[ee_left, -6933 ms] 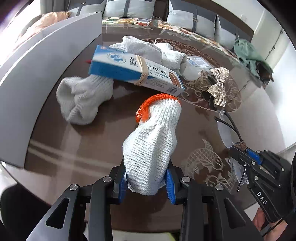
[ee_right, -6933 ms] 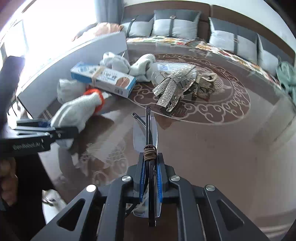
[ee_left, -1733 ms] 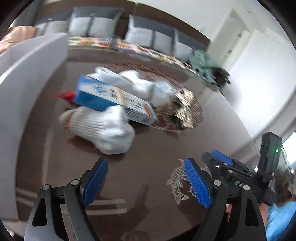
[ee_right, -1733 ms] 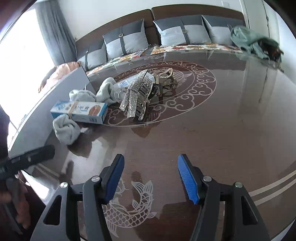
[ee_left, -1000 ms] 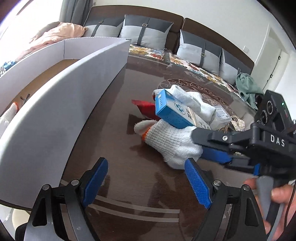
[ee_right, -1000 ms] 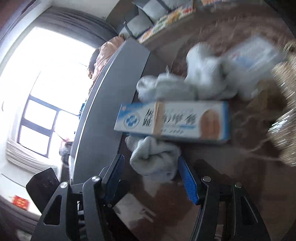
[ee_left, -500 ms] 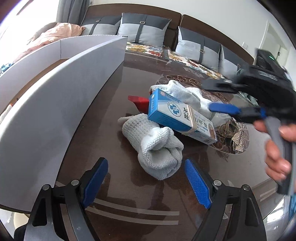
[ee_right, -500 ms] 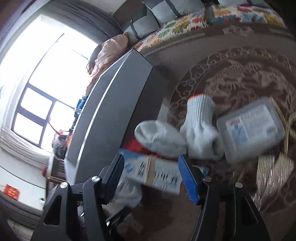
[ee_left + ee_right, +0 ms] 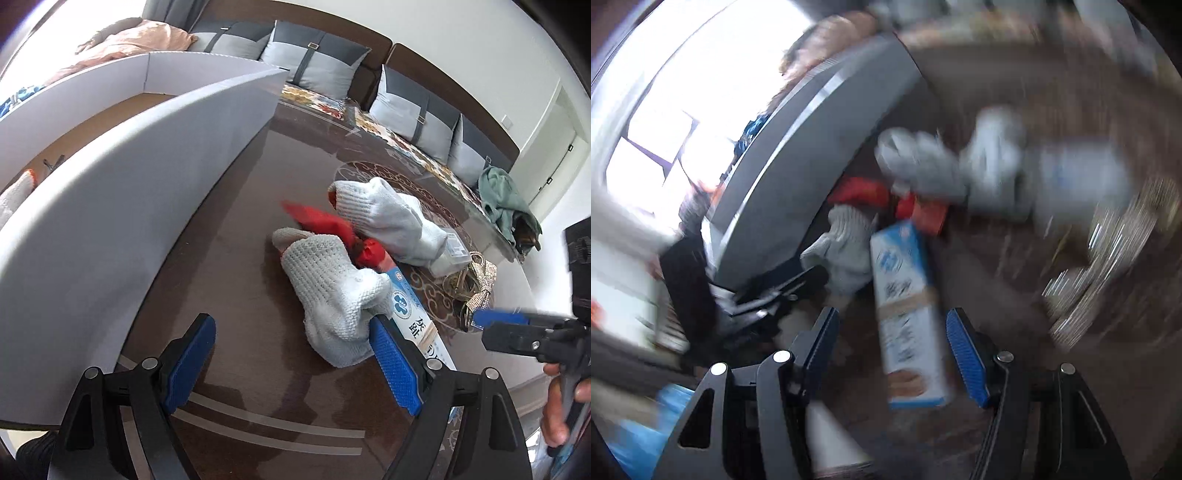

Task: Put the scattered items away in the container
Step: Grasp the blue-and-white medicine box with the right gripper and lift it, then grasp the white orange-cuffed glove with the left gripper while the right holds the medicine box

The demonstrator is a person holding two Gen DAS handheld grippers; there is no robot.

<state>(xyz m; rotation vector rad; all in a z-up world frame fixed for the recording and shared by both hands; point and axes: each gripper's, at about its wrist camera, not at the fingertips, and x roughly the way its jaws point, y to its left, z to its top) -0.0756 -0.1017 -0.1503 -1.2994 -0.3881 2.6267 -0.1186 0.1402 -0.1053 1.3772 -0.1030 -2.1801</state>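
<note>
My left gripper (image 9: 291,363) is open and empty above the brown table, just short of a white knit glove (image 9: 332,295). A blue and white box (image 9: 417,325) lies to the glove's right, partly behind my right-hand finger (image 9: 395,373). A red packet (image 9: 325,225) and a second white glove (image 9: 384,218) lie behind. My right gripper (image 9: 892,356) is open, its jaws standing either side of the same box (image 9: 908,314). That view is blurred. The white container (image 9: 122,177) stands to the left.
A clear plastic box (image 9: 448,254) and glittery hair clips (image 9: 476,284) lie at the right of the pile. A white glove (image 9: 14,195) lies inside the container. A sofa with grey cushions (image 9: 306,62) runs behind the table.
The right gripper has swung down over the blue and white box, which now points lengthwise toward it. The left gripper has moved closer to the near glove. Both stay open.
</note>
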